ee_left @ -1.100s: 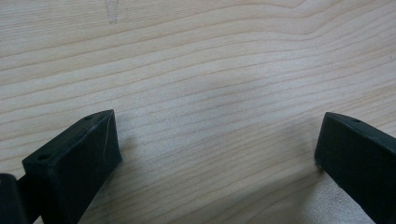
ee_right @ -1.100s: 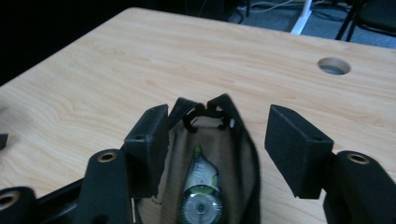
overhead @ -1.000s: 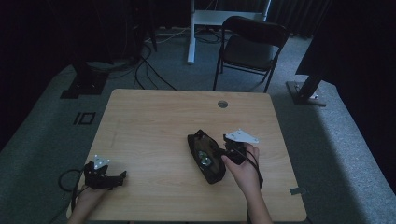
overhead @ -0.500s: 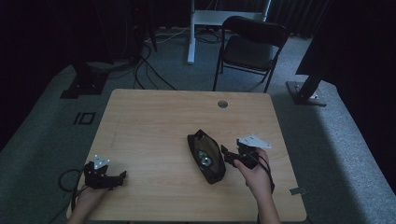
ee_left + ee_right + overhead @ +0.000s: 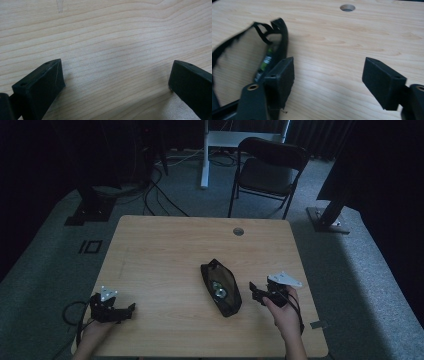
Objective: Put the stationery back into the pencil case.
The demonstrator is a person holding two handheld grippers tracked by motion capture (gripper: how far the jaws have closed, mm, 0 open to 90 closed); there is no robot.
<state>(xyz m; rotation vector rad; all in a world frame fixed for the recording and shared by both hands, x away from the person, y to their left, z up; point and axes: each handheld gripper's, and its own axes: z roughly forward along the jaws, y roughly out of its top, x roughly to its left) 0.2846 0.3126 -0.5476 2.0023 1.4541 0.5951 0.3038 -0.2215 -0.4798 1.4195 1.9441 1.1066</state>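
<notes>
Working near the front edge of the table, the right gripper sits just beside the right side of a black pouch, apart from it, with nothing between its jaws. Its jaws have just been opening and now stand spread wide; the right gripper view shows bare wood between them and the pouch's rim off to the left. The step looks like a release and pull-back from the pouch, so it goes well if the hand draws away level and clear of the soft rim, so that no jaw snags the little loop at its end. The left gripper rests low near the front left corner, jaws spread over plain wood and well apart from the pouch. The pouch lies open near the table's middle, slightly right. Something round and shiny sits inside, but the dim light makes it hard to name. A greenish label shows too, blurred. Farther off, a cable hole, then a chair in the dark.
</notes>
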